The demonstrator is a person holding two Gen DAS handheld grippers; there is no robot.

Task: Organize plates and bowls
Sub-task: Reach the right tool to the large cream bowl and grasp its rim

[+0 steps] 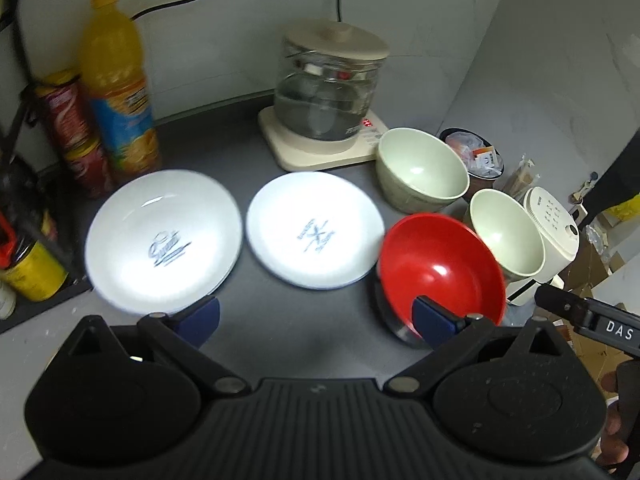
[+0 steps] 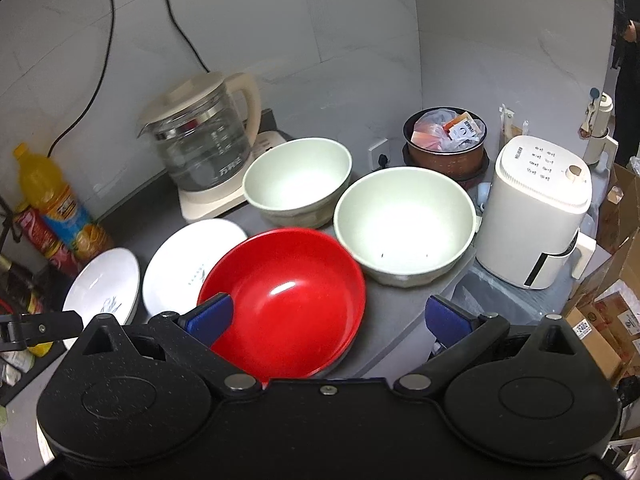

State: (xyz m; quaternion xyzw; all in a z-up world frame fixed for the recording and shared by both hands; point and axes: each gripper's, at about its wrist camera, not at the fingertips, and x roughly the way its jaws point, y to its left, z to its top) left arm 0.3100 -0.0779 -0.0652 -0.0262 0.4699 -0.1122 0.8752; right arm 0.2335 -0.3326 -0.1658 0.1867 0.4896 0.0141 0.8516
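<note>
Two white plates lie side by side on the dark counter: the left plate (image 1: 164, 240) (image 2: 102, 288) and the middle plate (image 1: 314, 230) (image 2: 188, 260). To their right sits a red bowl (image 1: 444, 268) (image 2: 288, 300), then two pale green bowls, the far one (image 1: 420, 170) (image 2: 298, 180) and the near one (image 1: 506, 236) (image 2: 404, 224). My left gripper (image 1: 316, 316) hovers open over the counter's front, between the left plate and the red bowl. My right gripper (image 2: 332, 316) is open too; its left pad overlaps the red bowl's near rim in the view.
A glass kettle (image 1: 326, 96) on a cream base stands at the back. An orange juice bottle (image 1: 118, 84) and a red crisp can (image 1: 74, 132) stand at the left. A white appliance (image 2: 536, 208) and a brown pot (image 2: 444, 148) sit right of the counter edge.
</note>
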